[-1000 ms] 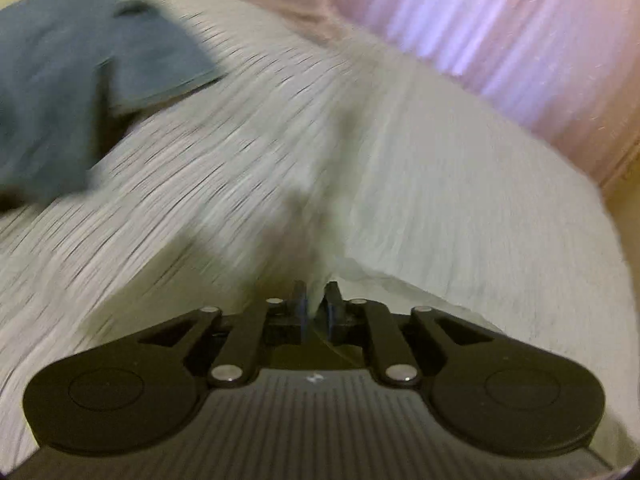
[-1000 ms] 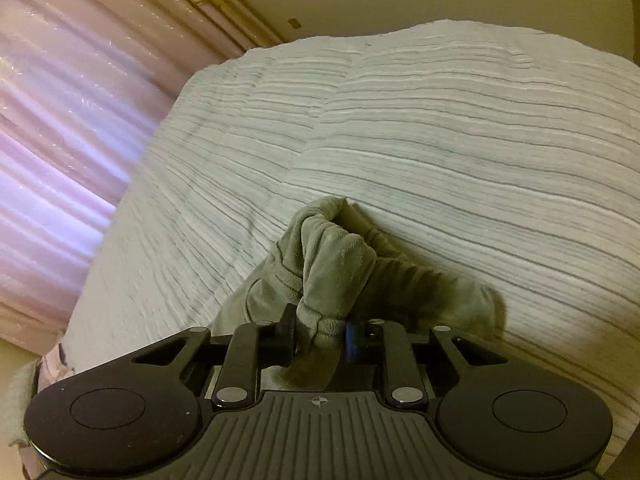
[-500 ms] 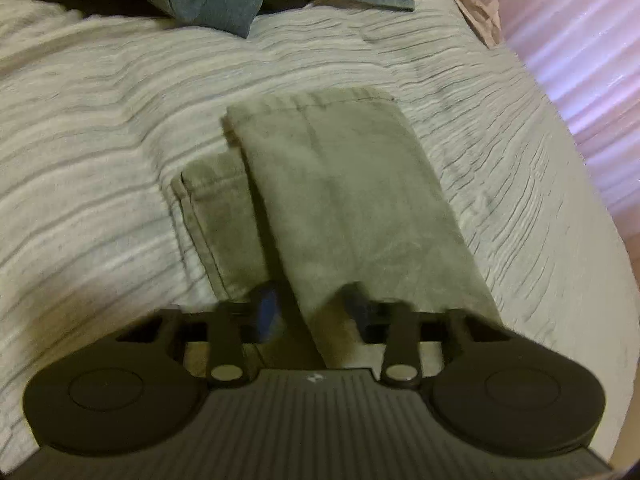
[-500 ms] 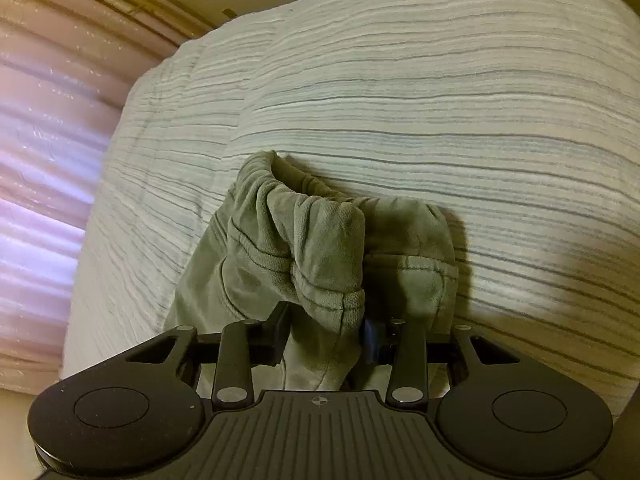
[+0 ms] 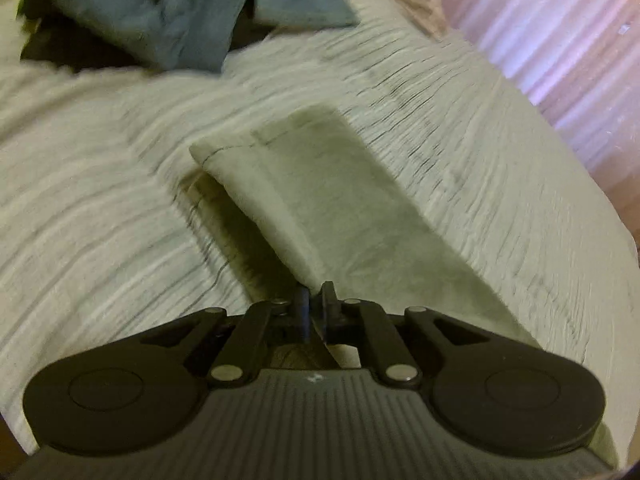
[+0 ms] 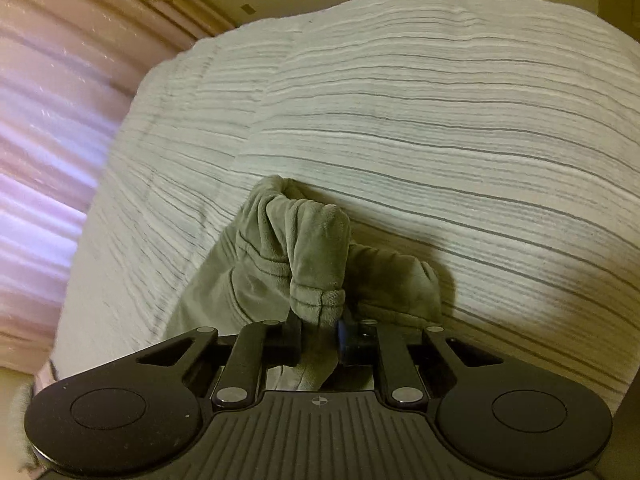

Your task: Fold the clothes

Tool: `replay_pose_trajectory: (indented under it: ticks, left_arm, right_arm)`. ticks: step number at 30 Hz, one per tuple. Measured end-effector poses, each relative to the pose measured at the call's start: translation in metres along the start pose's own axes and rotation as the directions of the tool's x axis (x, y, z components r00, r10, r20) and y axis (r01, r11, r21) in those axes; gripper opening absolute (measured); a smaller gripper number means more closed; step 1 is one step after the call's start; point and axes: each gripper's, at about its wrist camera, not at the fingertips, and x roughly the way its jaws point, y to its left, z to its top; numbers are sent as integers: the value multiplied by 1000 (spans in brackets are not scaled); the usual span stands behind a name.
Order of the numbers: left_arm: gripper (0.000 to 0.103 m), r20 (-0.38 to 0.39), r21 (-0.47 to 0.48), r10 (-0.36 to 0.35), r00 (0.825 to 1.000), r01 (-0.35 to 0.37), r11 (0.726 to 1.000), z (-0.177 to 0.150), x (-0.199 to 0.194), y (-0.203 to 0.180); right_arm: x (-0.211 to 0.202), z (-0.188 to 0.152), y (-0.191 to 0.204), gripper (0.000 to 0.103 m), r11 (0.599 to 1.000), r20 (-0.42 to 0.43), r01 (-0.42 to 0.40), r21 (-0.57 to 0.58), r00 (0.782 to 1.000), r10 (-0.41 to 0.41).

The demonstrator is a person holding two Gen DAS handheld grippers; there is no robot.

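A grey-green pair of trousers (image 5: pixel 320 204) lies on the striped bedcover (image 5: pixel 100 220), its legs running away from me in the left wrist view. My left gripper (image 5: pixel 315 304) is shut on the near edge of the top leg and lifts it off the lower one. In the right wrist view the bunched waist end of the trousers (image 6: pixel 304 256) stands up between the fingers. My right gripper (image 6: pixel 320 336) is shut on that bunched cloth just above the bedcover (image 6: pixel 440 120).
A heap of blue jeans (image 5: pixel 180 12) and dark clothes lies at the far end of the bed. A pink curtain (image 5: pixel 568 40) hangs along the bed's side; it also shows in the right wrist view (image 6: pixel 48 152). The bed edge falls away toward the curtain.
My left gripper was open around the trouser leg half a second ago; it has now shut on the leg's edge and raised it. My right gripper keeps its hold and has shifted slightly.
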Motion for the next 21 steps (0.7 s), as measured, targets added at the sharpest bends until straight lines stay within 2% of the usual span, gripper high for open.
replay_pose_trajectory:
  ticks: [2,5,11,21]
  left_arm:
    - [5,20,48,-10,1000,9,999,2,-6,-3]
    - [6,-6,90,6,1000,-5,996,2,-5,-3]
    - [6,-14,100,24,1000,-22,995,0,0,-4]
    - [6,-16,162,47,999,-44,986,-4,4,-3]
  right_arm:
    - [-3,3,2,14,1000,2,-18,-18,1000,18]
    - [-9,5,3,14,999,7,-33,-20,999,33]
    - [-24,-1,1,14,997,33,-68,-24,997,69]
    - [-38,-20,-22,14,999,40,-33,15,999,33]
